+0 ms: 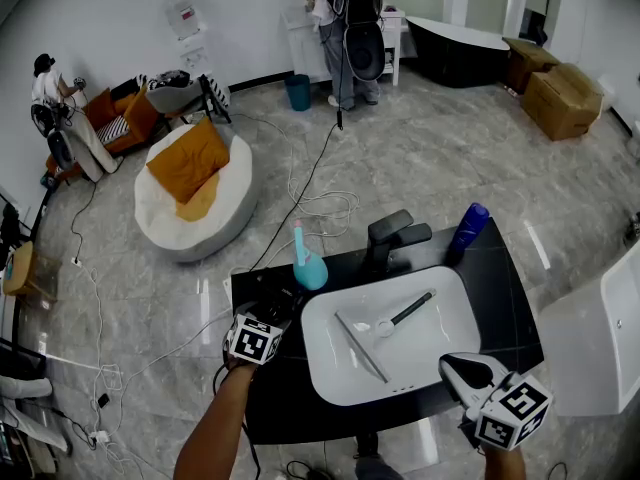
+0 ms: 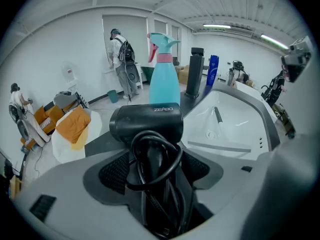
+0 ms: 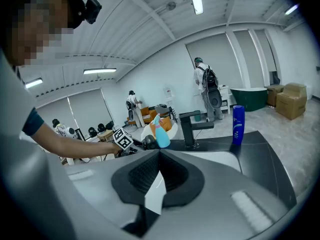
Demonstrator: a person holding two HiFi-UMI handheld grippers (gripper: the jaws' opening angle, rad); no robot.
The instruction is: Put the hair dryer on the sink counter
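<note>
Hair dryer (image 2: 146, 121), black with its cord looped round the handle, sits at the left end of the black sink counter (image 1: 500, 298), left of the sink and just near of a teal spray bottle. It appears to rest on the counter, though dark on dark makes the contact hard to confirm from the head view.

The left gripper (image 2: 157, 163) reaches down over it from the near left. Its jaws stand wide apart, with the handle and the cord loop between them, and the pads (image 2: 117, 171) sit on either side without squeezing the handle.

Far off on the left floor lies a white beanbag (image 1: 195, 213) with an orange cushion (image 1: 188, 158) on top, and cables trail across the tiles towards the counter.

The spray bottle (image 1: 309, 266) stands upright at the far left corner of the white sink (image 1: 440, 343). Inside the sink lie a thin grey stick (image 1: 360, 348) and, to its right, a dark-handled tool (image 1: 410, 310) that may be a toothbrush.

A black faucet (image 1: 392, 234) rises behind the sink's far edge. Just right of it a blue bottle (image 1: 467, 230) stands upright on the counter.

At the far wall a person (image 1: 345, 28) stands facing away.

The right gripper (image 3: 158, 156) hovers over the sink's near right corner. Its jaws are closed together at the tips with nothing between them.

Cardboard boxes (image 1: 560, 93) sit on the floor at the far right.
</note>
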